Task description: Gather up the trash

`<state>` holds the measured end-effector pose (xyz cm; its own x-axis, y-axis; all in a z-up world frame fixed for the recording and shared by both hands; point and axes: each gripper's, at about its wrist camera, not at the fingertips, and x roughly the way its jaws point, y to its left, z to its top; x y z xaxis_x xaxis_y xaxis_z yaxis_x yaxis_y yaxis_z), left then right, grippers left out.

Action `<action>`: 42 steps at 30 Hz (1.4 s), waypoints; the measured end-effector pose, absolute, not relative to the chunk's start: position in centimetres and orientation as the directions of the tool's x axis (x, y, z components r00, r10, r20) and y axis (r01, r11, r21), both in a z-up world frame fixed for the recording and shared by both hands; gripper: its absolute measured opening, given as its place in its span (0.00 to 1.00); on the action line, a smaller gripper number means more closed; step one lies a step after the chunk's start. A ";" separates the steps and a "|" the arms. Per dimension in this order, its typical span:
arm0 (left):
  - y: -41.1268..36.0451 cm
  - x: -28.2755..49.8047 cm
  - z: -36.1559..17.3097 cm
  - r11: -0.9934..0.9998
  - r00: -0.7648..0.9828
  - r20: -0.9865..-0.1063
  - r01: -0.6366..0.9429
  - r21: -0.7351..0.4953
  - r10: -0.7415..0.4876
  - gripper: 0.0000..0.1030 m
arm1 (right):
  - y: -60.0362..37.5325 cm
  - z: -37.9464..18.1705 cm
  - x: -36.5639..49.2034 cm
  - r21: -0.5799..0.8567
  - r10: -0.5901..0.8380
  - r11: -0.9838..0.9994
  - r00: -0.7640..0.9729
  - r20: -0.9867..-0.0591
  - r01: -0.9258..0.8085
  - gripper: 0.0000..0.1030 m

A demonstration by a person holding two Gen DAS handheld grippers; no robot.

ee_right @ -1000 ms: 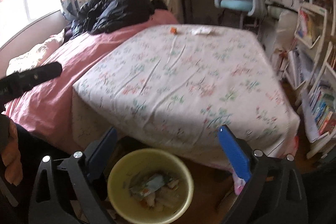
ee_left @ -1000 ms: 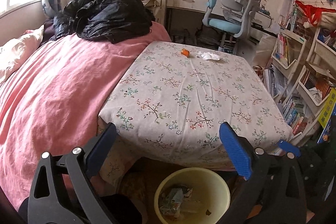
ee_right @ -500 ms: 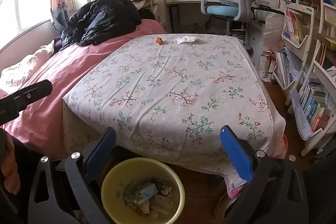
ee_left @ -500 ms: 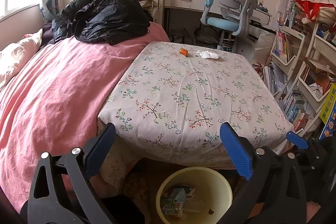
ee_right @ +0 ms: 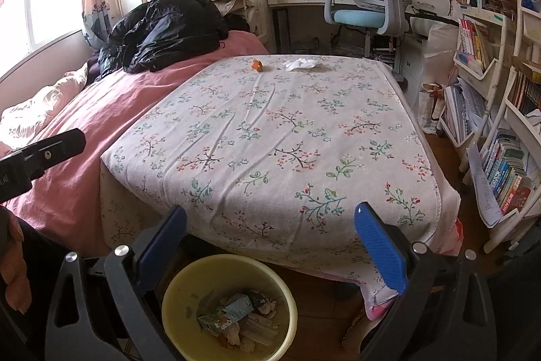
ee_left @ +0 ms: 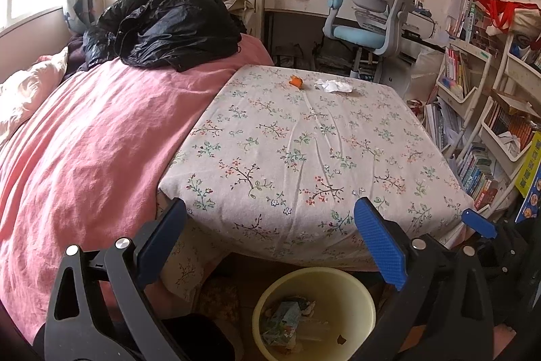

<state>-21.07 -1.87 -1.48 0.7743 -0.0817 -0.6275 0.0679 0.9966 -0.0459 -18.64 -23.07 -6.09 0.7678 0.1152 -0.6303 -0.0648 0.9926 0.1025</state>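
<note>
While both grippers, left (ee_left: pixel 270 239) and right (ee_right: pixel 270 239), are hanging empty with jaws apart above the yellow plastic bin (ee_right: pixel 230 307), a crumpled white tissue (ee_right: pixel 299 64) and small orange scrap (ee_right: pixel 257 65) are lying on the floral sheet's (ee_right: pixel 270 141) far edge.

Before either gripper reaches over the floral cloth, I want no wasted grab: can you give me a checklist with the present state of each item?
1. Left gripper open, holding nothing: ok.
2. Right gripper open, holding nothing: ok.
3. Yellow bin on the floor below the near edge, room inside: ok.
4. Orange scrap and crumpled white tissue on the far side of the floral cloth, apart from each other: ok.
5. Within reach from here: not ok, both far off.
6. Other trash on the cloth: none visible.
</note>
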 end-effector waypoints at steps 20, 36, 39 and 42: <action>-2.0 -20.9 -1.6 0.997 0.772 -0.631 0.068 -0.044 -0.081 0.93 | -23.0 -6.0 -18.6 0.102 0.116 0.993 0.769 -0.629 -0.066 0.93; -2.1 -20.8 -1.5 0.997 0.771 -0.632 0.068 -0.043 -0.080 0.93 | -22.9 -6.1 -18.5 0.101 0.117 0.993 0.768 -0.630 -0.068 0.93; -2.2 -20.8 -1.6 0.997 0.770 -0.633 0.069 -0.041 -0.079 0.93 | -22.9 -6.1 -18.5 0.101 0.118 0.992 0.765 -0.632 -0.070 0.93; -2.2 -20.8 -1.6 0.997 0.770 -0.633 0.069 -0.041 -0.079 0.93 | -22.8 -6.1 -18.5 0.099 0.119 0.992 0.766 -0.631 -0.073 0.93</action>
<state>-20.77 -2.16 -1.59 0.7699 -0.0793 -0.6332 0.0689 0.9968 -0.0411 -18.46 -22.81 -6.07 0.7664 0.1192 -0.6313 -0.0727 0.9924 0.0992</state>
